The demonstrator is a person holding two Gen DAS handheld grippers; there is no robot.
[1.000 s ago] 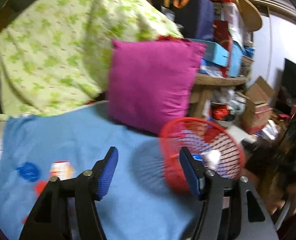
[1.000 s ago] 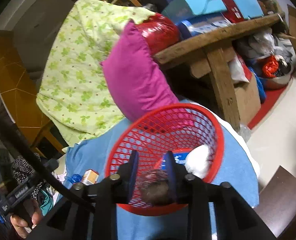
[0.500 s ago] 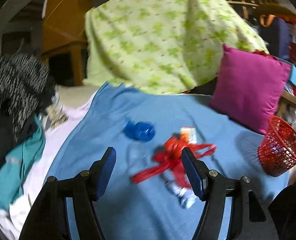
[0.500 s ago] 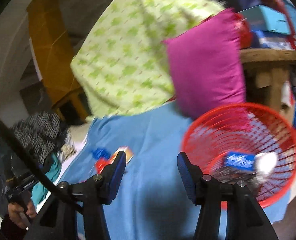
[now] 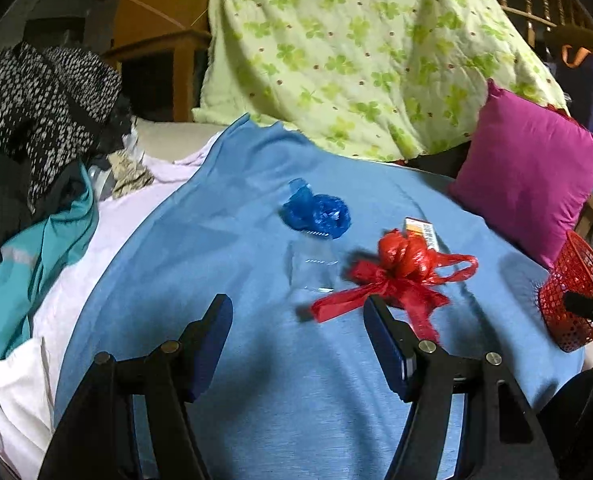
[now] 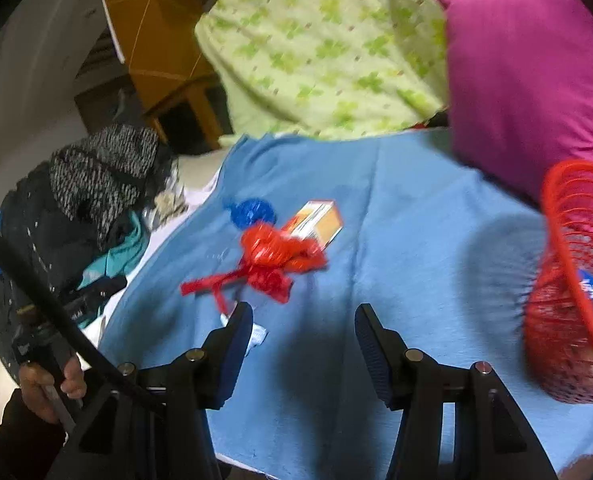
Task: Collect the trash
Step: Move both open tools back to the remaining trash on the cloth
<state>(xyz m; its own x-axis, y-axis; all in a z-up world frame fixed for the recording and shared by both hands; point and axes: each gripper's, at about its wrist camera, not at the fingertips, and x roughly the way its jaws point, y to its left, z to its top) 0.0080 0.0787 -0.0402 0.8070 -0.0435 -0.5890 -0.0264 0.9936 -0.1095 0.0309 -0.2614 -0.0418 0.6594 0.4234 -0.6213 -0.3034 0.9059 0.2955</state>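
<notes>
The red basket is sitting at the edge of the blue sheet, below the pink pillow, and it is already holding a blue-and-white packet — so it is serving as the bin, parked within reach of both hands. The trash not yet collected is lying in a cluster out on the sheet, well apart from the basket: a red bag nearest it, an orange box just behind that bag, a blue bag farther from the basket, and a clear wrapper between the two bags.

The left gripper is hanging over the sheet with jaws standing wide and nothing between them, aiming toward the red bag — probably its next pick. The right gripper is empty too; its jaws have just been opening, and it is facing the same cluster, with a white scrap lying beside its left finger.
</notes>
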